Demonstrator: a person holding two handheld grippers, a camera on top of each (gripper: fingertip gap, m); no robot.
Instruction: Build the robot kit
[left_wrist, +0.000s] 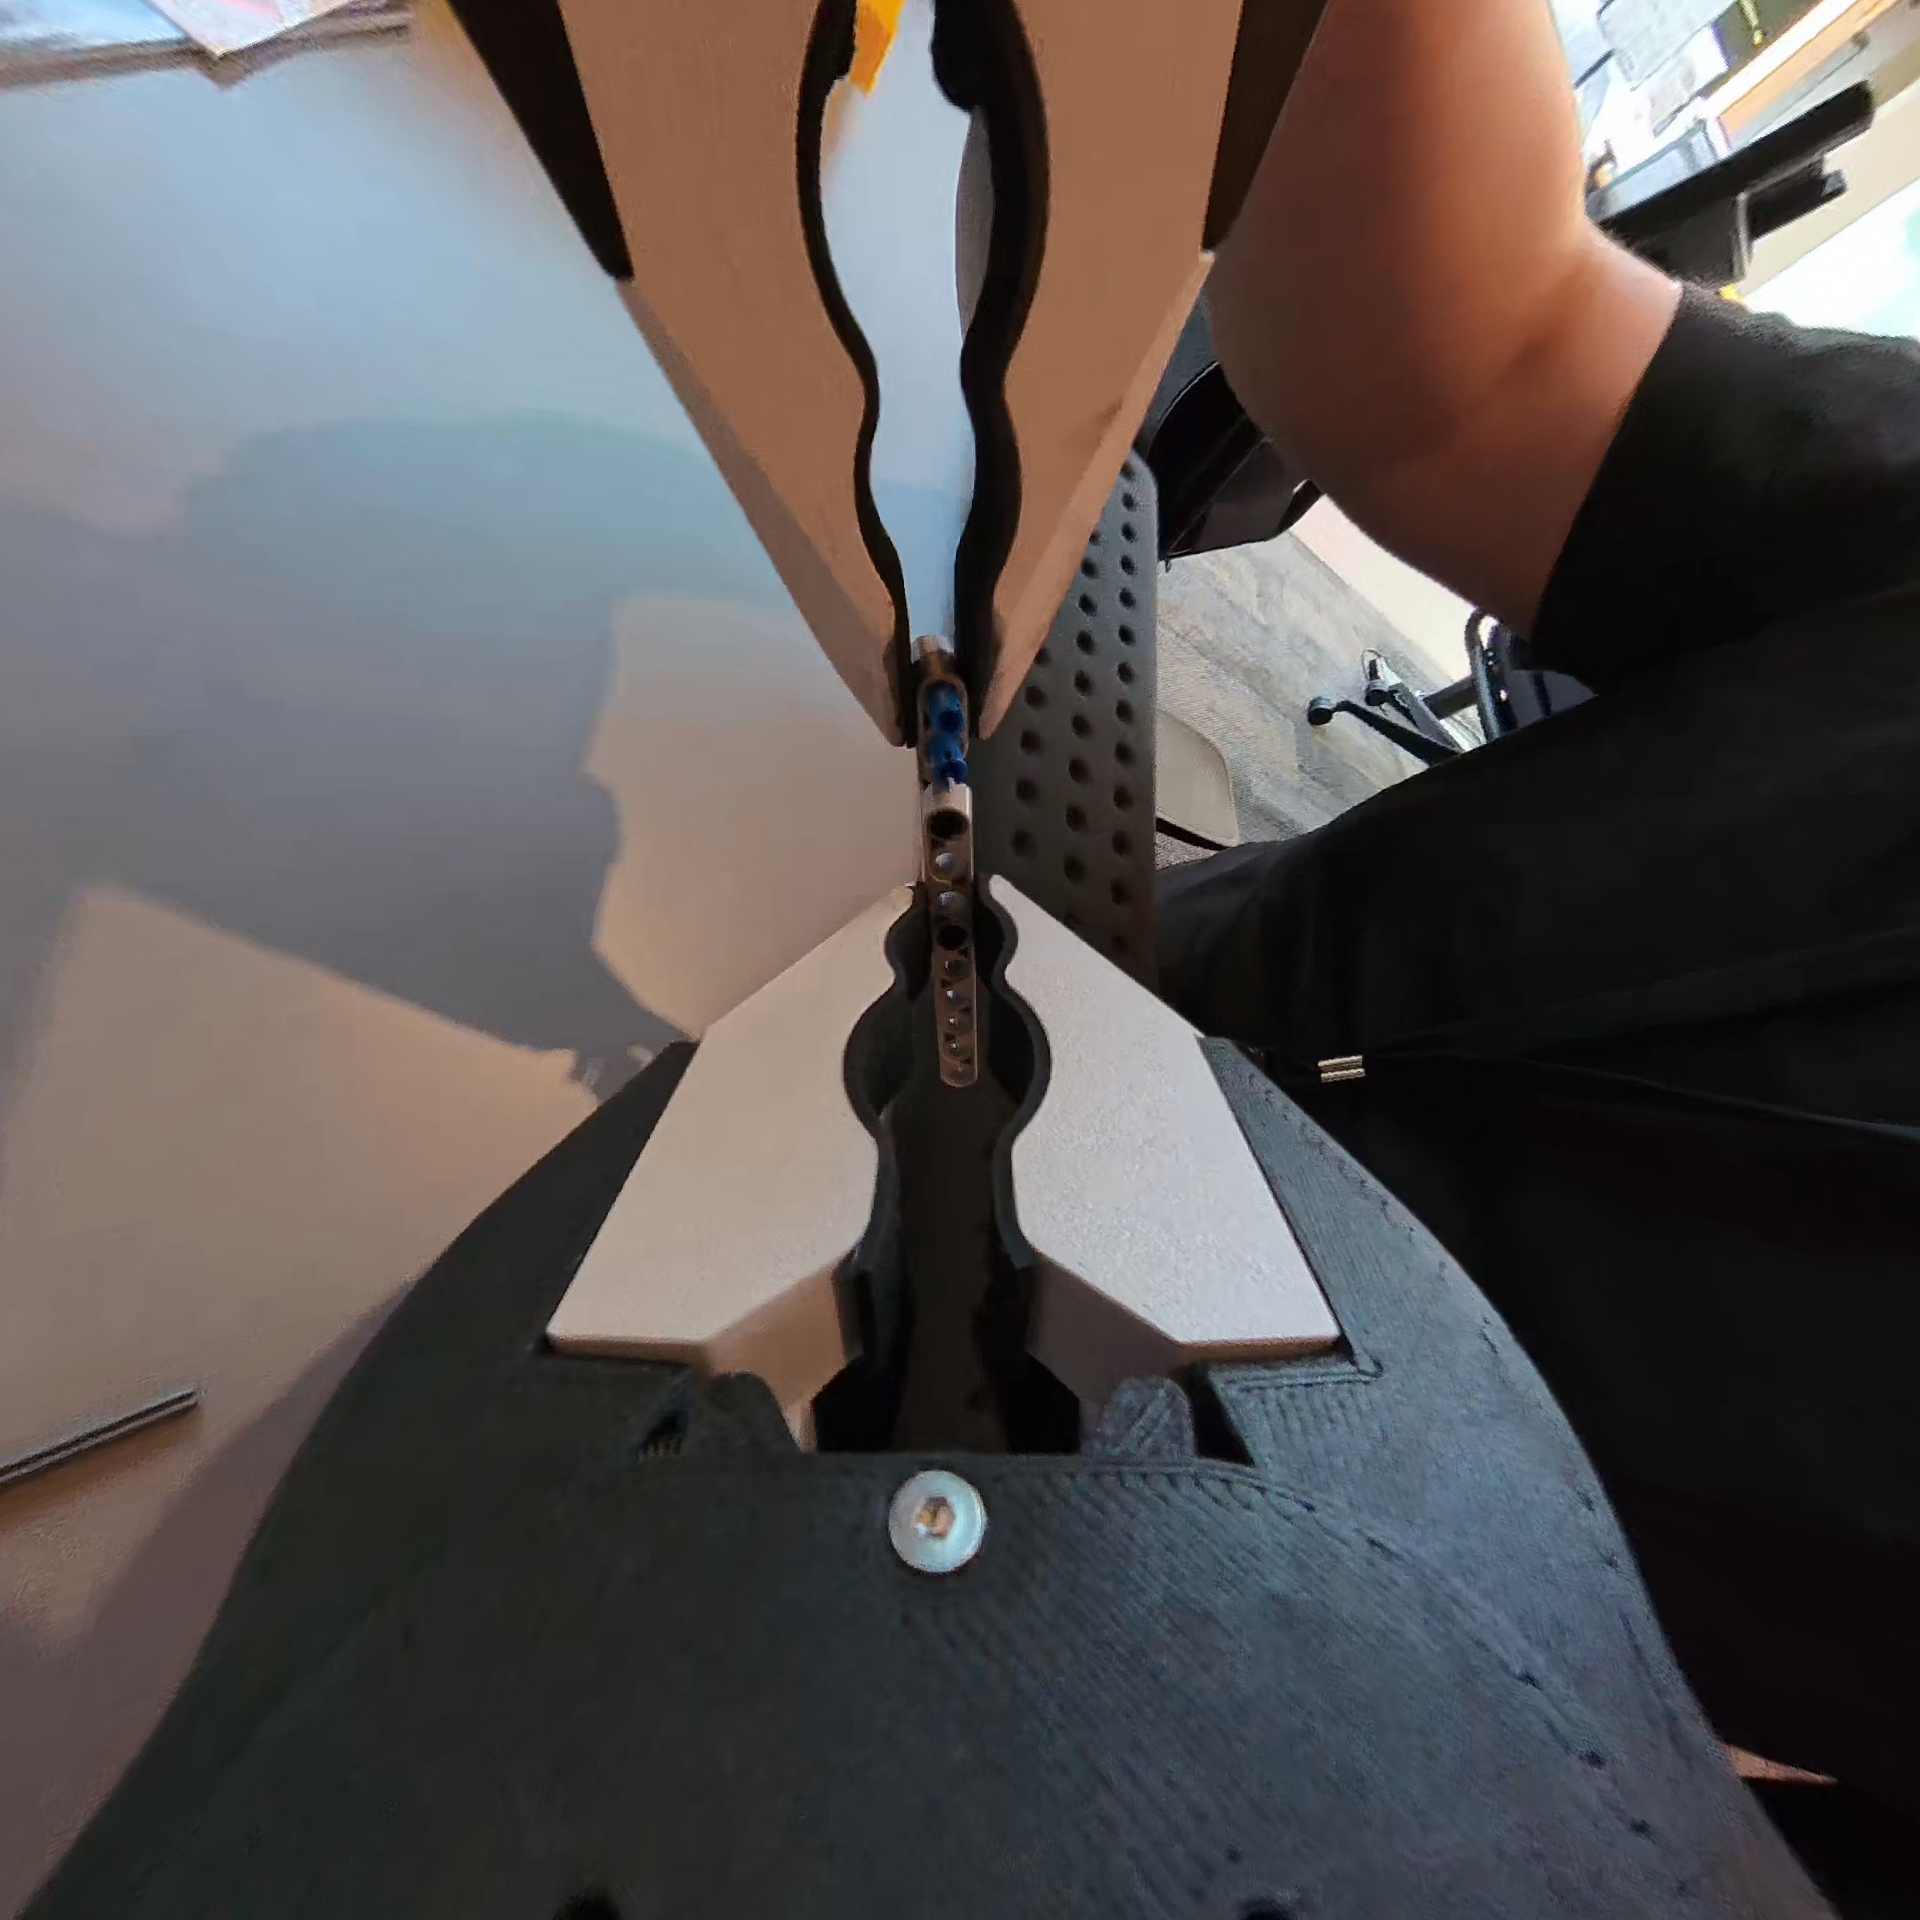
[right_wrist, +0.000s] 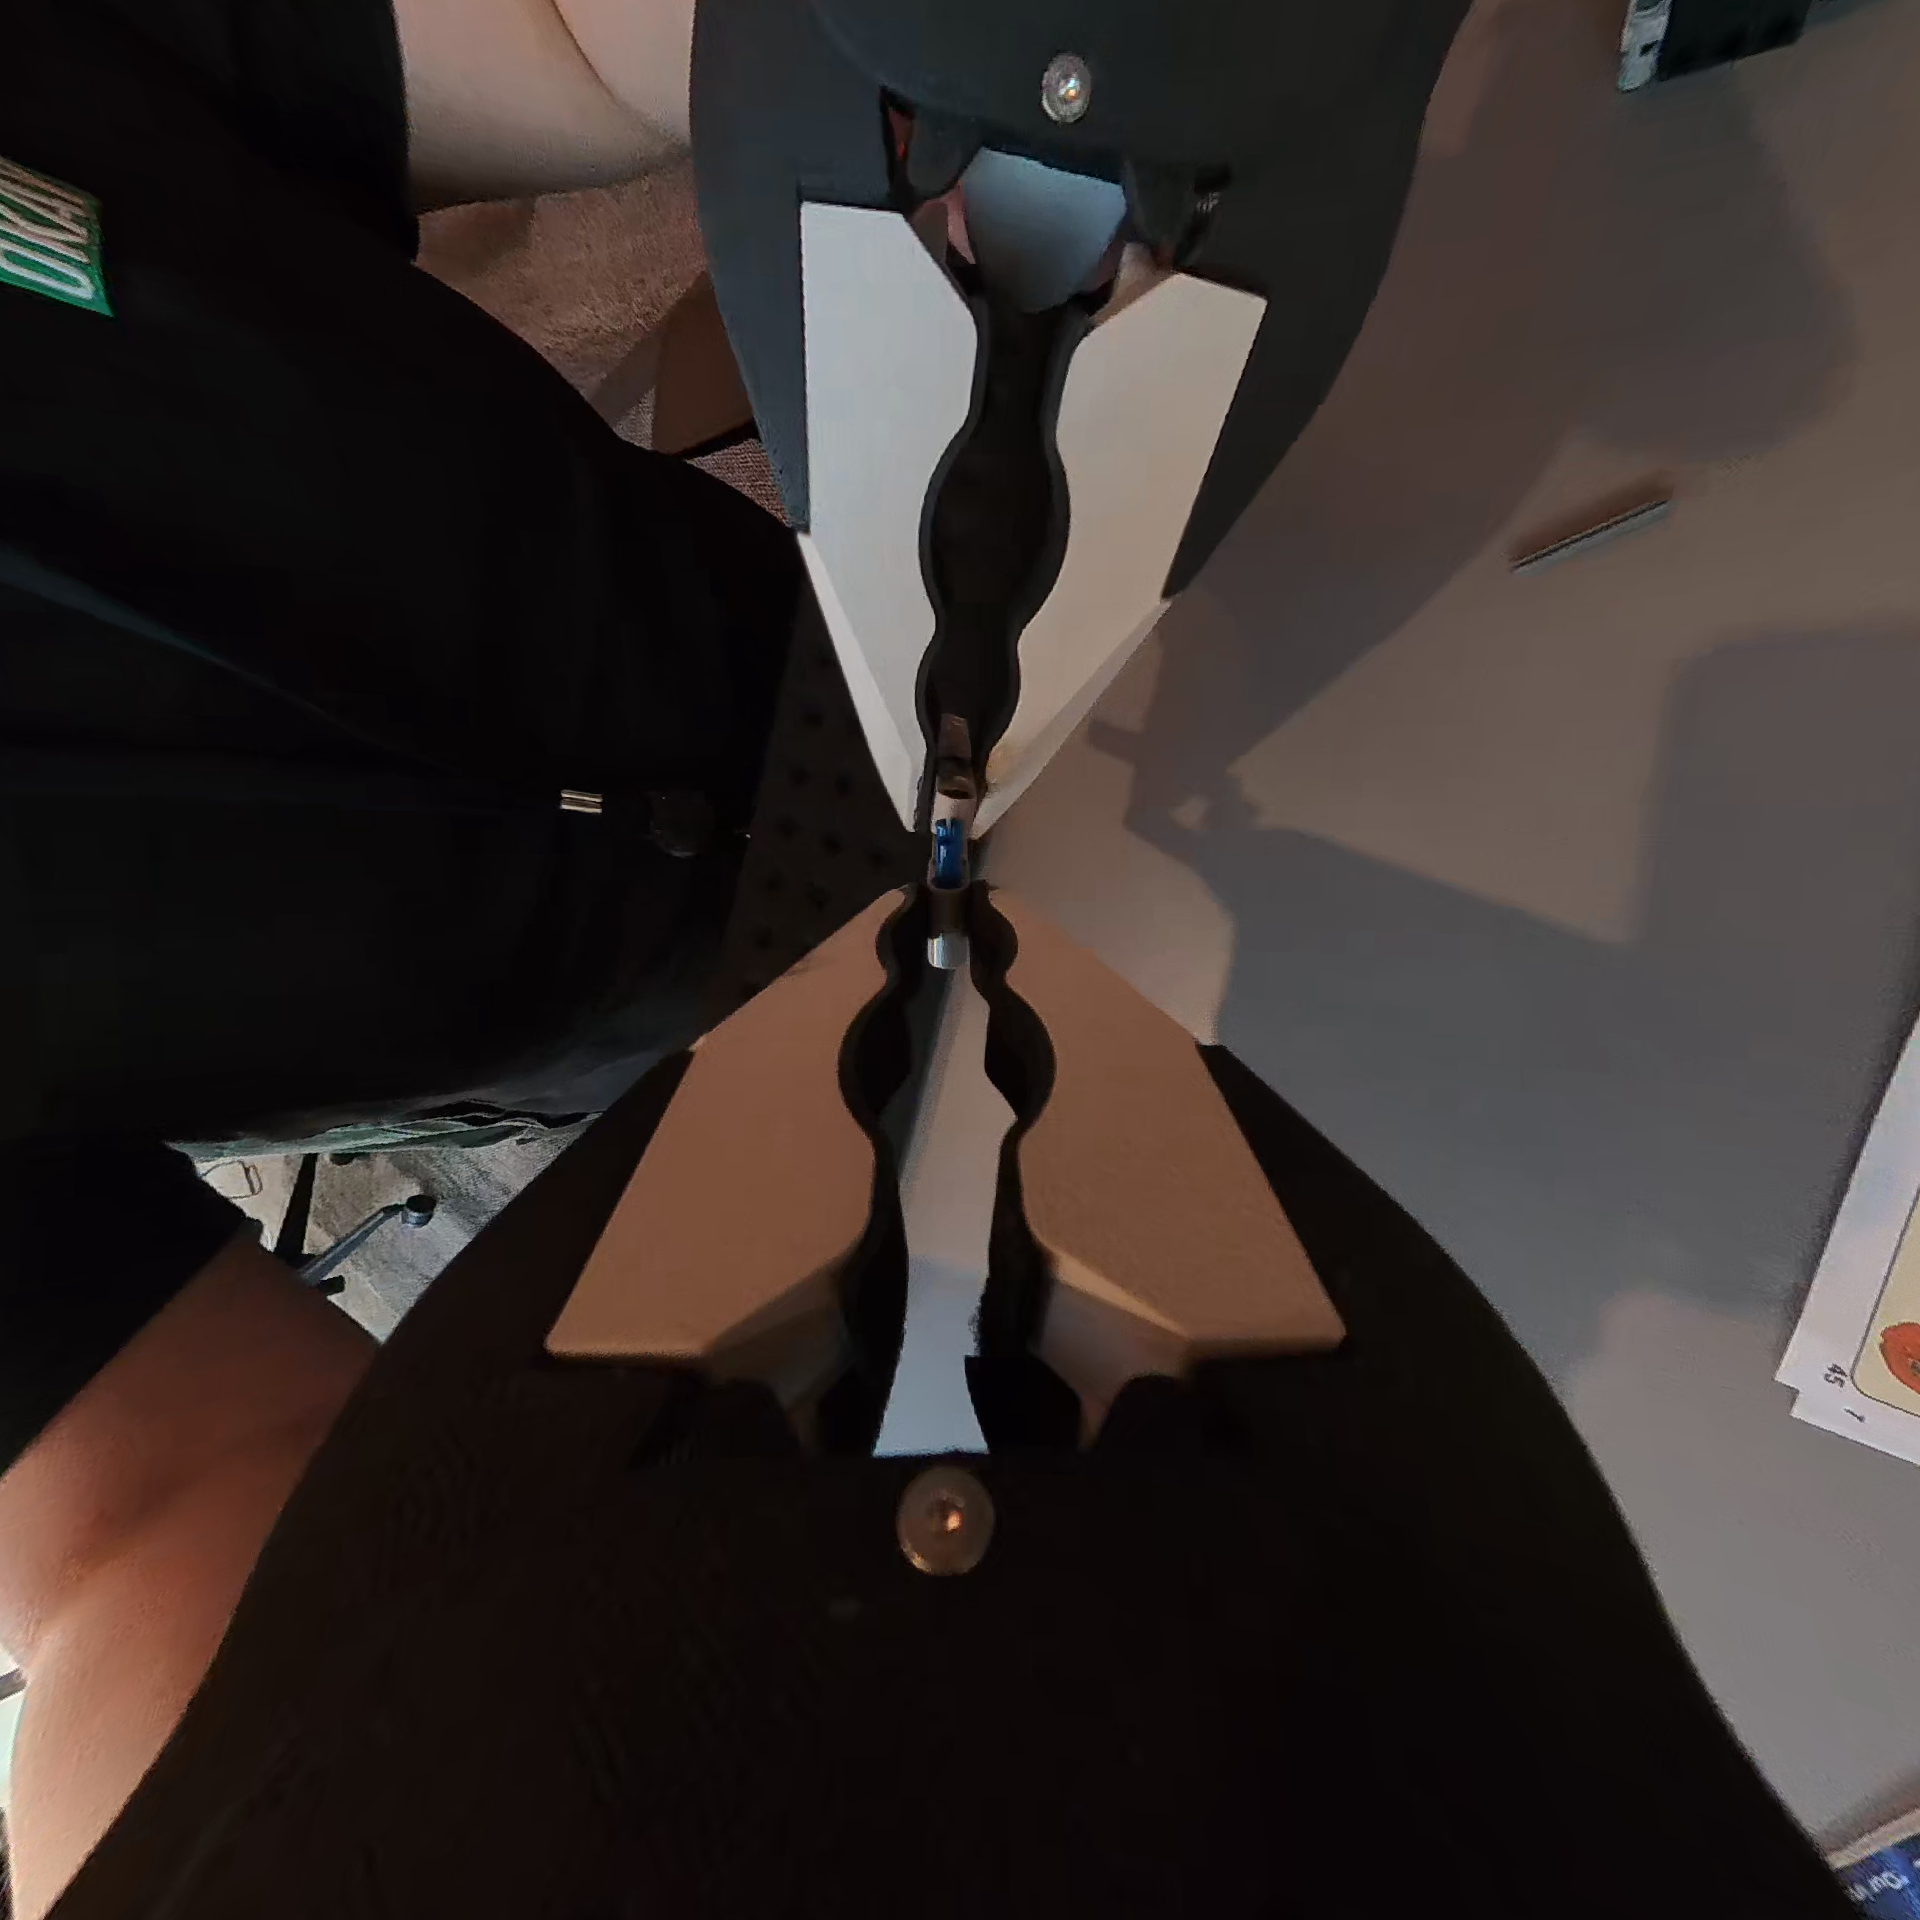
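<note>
My left gripper (left_wrist: 951, 894) is shut on a thin grey beam with a row of holes (left_wrist: 949, 831). The beam's end sticks out past the fingertips. My right gripper (left_wrist: 940, 722) faces it tip to tip and is shut on a small grey sleeve (left_wrist: 932, 657) with a blue pin (left_wrist: 943, 732) sticking out of it. The pin's tip is at the beam's end hole; I cannot tell if they touch. In the right wrist view my right gripper (right_wrist: 948, 899) holds the sleeve (right_wrist: 943, 948) and the blue pin (right_wrist: 948, 844) against the beam (right_wrist: 956, 800) in my left gripper (right_wrist: 951, 805).
Both grippers hang over the edge of a grey table (left_wrist: 312, 416). A thin metal rod (right_wrist: 1590, 535) lies on it, also in the left wrist view (left_wrist: 94, 1434). Printed sheets (right_wrist: 1860, 1299) lie at the right. A person in black (left_wrist: 1558, 935) sits close, with a perforated black chair part (left_wrist: 1081, 727) behind. The tips of both grippers are at nearly the same place.
</note>
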